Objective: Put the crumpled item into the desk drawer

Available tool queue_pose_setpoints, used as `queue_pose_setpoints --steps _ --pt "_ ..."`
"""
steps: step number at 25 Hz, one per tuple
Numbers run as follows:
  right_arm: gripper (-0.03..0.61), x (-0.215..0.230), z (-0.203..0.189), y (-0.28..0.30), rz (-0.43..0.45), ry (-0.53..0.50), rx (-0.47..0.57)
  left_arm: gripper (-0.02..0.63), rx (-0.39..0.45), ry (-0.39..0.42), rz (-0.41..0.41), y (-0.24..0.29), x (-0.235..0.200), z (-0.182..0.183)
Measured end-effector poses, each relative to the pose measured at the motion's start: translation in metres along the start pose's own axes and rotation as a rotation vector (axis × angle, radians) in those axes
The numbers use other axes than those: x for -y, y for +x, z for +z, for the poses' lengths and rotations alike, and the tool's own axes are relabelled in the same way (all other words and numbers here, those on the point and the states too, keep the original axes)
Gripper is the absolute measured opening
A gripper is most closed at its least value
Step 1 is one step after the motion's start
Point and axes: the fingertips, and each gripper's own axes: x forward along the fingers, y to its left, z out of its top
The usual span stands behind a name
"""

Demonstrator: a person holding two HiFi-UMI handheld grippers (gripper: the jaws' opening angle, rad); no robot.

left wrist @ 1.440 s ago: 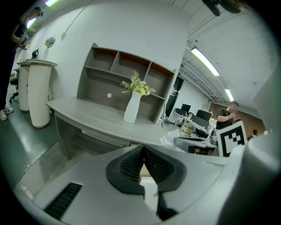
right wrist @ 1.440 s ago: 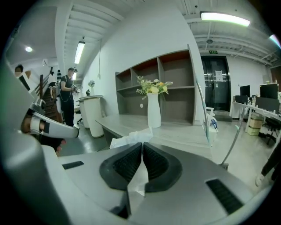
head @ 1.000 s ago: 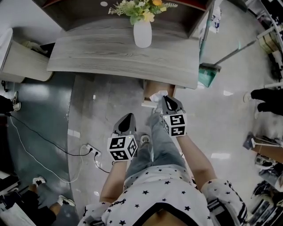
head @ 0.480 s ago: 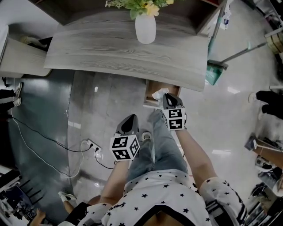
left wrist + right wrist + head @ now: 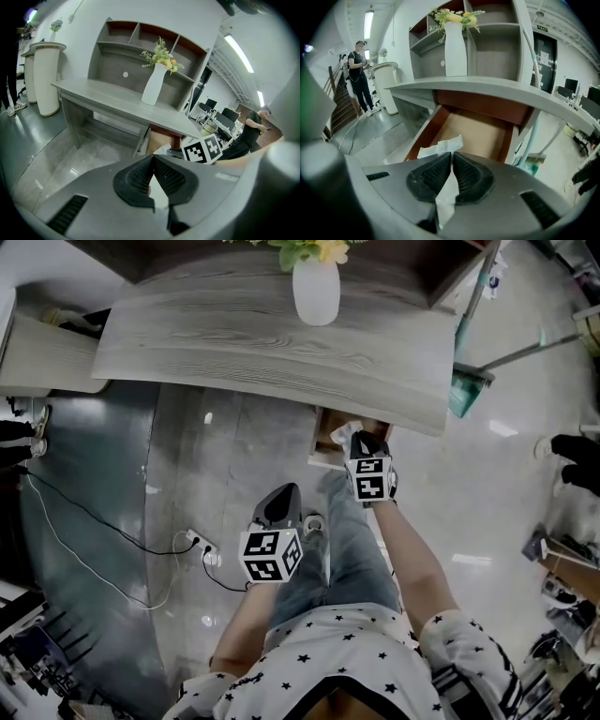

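- Lower centre of the head view: the left gripper [image 5: 284, 495] hangs beside the person's knee, its jaws closed together with nothing between them.
- Just right of centre, the right gripper [image 5: 364, 442] is clenched on the crumpled paper [image 5: 343, 434], a white wad poking out past its tips.
- Over the last second this gripper has travelled up the frame, from above the person's knee to the front edge of the drawer [image 5: 328, 427]. Its grip has not loosened.
- In the right gripper view the open drawer fills the middle, its brown floor bare. The paper sits over the near left rim, not yet inside.
- Judged from this, the carry is almost done: a short reach further in, then a release, should finish it.
- Above the drawer lies the grey desk [image 5: 272, 343], with a white vase [image 5: 316, 292] of flowers at the top edge.
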Motion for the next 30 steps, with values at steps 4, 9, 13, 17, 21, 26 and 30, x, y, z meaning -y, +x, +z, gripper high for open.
queue_pose_setpoints --steps 4,9,13,17,21,26,30 --pt "0.009 0.004 -0.009 0.012 -0.019 -0.02 -0.046 0.012 -0.011 0.009 -0.003 0.002 0.001 -0.004" --pt "0.011 0.011 -0.014 0.025 -0.037 -0.013 -0.062 0.012 -0.022 0.008 -0.001 0.005 0.0 -0.009" --pt "0.014 0.014 -0.016 0.026 -0.047 -0.015 -0.071 0.012 -0.024 0.01 -0.001 0.004 0.002 -0.011" --pt "0.033 0.013 -0.017 0.024 -0.046 -0.015 -0.077 0.012 -0.026 0.018 -0.006 0.001 0.004 -0.013" --pt "0.118 0.011 -0.018 0.017 -0.035 0.002 -0.085 0.012 -0.017 0.022 -0.007 -0.005 0.007 -0.013" --pt "0.118 0.008 -0.019 0.006 -0.046 0.018 -0.066 0.012 -0.002 0.031 -0.013 -0.013 0.011 -0.011" --pt "0.118 0.004 -0.016 -0.013 -0.055 0.018 -0.051 0.012 0.015 0.041 -0.021 -0.024 0.016 -0.007"
